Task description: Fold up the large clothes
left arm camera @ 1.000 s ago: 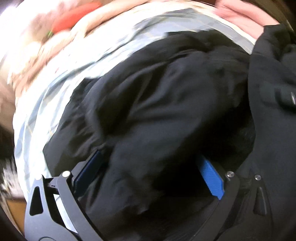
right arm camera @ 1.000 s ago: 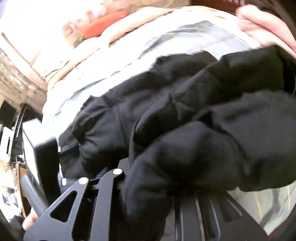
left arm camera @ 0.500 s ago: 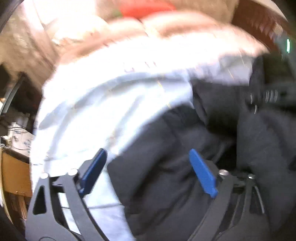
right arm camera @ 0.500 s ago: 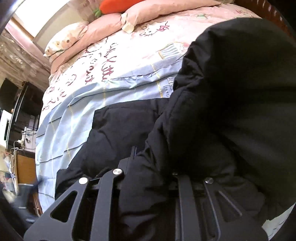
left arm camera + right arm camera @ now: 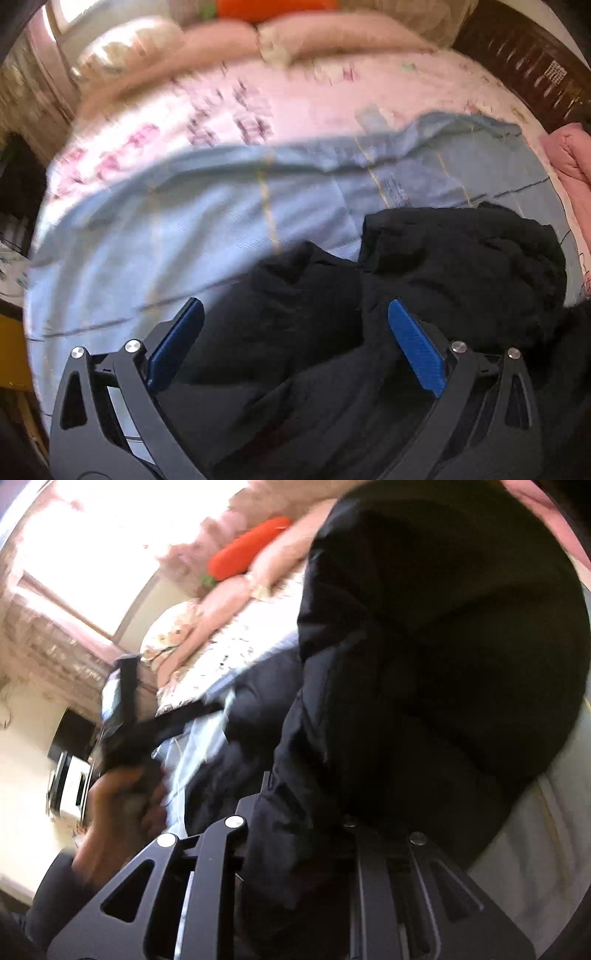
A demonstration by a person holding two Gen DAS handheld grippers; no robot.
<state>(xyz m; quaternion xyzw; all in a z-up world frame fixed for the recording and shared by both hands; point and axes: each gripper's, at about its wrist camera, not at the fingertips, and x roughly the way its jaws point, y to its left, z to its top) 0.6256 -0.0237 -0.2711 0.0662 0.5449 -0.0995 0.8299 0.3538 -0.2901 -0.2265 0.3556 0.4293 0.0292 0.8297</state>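
Fabric is bunched thick right in front of both tools, so the fold wants patience: lift the puffy black padded jacket [image 5: 461,266] clear of its own folds and lay it flat on the pale blue sheet with thin yellow and dark lines [image 5: 184,236] before letting go, or the bulk will roll back on itself. Nearest, the right gripper [image 5: 299,834] is clenched on a thick wad of that jacket, the cloth rising from between its black arms and hanging as a big dark mass that fills most of its camera's view; it looks tilted hard over, the room leaning sideways behind it. The left gripper [image 5: 295,343] is released, its blue-padded fingers [image 5: 413,350] spread wide with jacket cloth lying loose between them and nothing pinched; it is angled down at the jacket's near edge. From the right side the person's left hand [image 5: 122,797] shows blurred, wrapped round that tool's handle, left of the jacket. The jacket lies heaped on the sheet's near right part. Beyond the sheet comes a pink printed bedspread [image 5: 258,107], then pink pillows [image 5: 314,33] and an orange carrot-shaped plush cushion [image 5: 247,548] furthest off.
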